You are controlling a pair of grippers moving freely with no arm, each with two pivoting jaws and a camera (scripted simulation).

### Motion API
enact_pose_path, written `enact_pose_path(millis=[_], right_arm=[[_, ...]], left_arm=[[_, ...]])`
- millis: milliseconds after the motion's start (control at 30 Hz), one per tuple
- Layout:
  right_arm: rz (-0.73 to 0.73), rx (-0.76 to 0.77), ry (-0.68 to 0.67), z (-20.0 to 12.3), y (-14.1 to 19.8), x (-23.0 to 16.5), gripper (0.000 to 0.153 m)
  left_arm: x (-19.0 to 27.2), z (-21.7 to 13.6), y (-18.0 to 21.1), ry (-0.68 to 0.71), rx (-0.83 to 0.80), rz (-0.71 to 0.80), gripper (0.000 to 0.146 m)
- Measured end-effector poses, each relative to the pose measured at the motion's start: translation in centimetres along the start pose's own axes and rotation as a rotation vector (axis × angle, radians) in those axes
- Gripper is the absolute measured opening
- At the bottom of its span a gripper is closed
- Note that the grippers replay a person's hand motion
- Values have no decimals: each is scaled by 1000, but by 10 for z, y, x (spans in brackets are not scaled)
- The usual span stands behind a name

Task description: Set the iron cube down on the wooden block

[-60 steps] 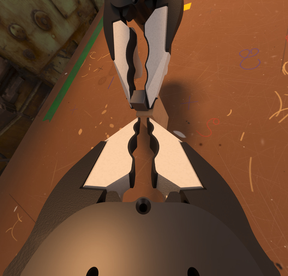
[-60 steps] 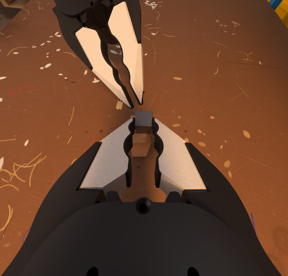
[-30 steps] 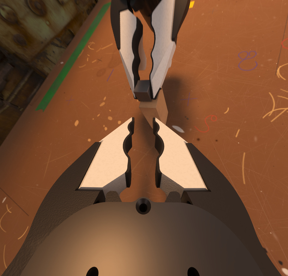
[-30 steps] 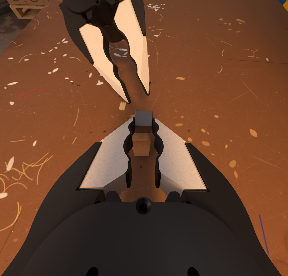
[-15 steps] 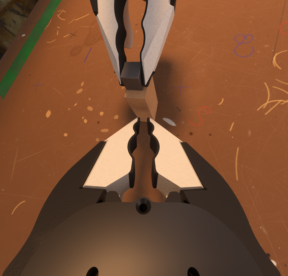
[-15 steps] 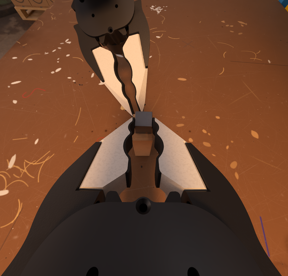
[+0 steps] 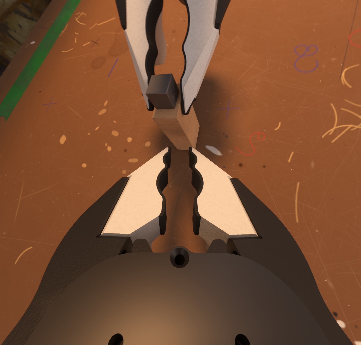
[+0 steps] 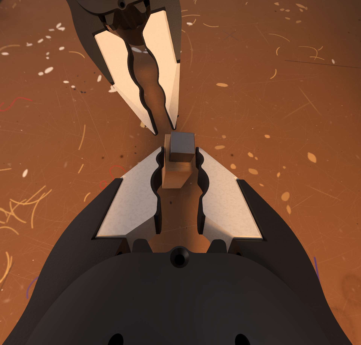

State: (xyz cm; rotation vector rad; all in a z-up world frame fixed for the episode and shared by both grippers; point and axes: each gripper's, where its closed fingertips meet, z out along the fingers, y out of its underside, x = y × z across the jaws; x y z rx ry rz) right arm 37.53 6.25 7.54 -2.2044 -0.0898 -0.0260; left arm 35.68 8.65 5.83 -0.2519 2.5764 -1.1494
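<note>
The dark iron cube (image 8: 182, 147) sits on top of the upright wooden block (image 8: 175, 175), turned a little askew. My right gripper (image 8: 179, 148) is open, its fingers either side of the cube, with a small gap on the left side. In the left wrist view the cube (image 7: 162, 90) rests on the block (image 7: 175, 128) between the right gripper's (image 7: 168, 109) fingers. My left gripper (image 7: 179, 148) is narrowly open and empty, its tips just short of the block's foot. It also shows in the right wrist view (image 8: 165, 131), right behind the block.
The scratched brown table (image 7: 273, 101) carries paint flecks and scribbles. A green tape strip (image 7: 39, 52) runs along its left edge, with rusty metal beyond. The two grippers face each other closely across the block.
My right gripper's jaws have widened and let go of the cube, which now rests slightly turned on the block. My left gripper has come closer and opened a little.
</note>
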Motion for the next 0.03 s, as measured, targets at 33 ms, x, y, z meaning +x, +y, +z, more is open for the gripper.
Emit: enact_pose_path(millis=[33], right_arm=[[14,10,-7,-1,-1,0,32]], left_arm=[[-2,-3,-1,-1,20,-15,20]])
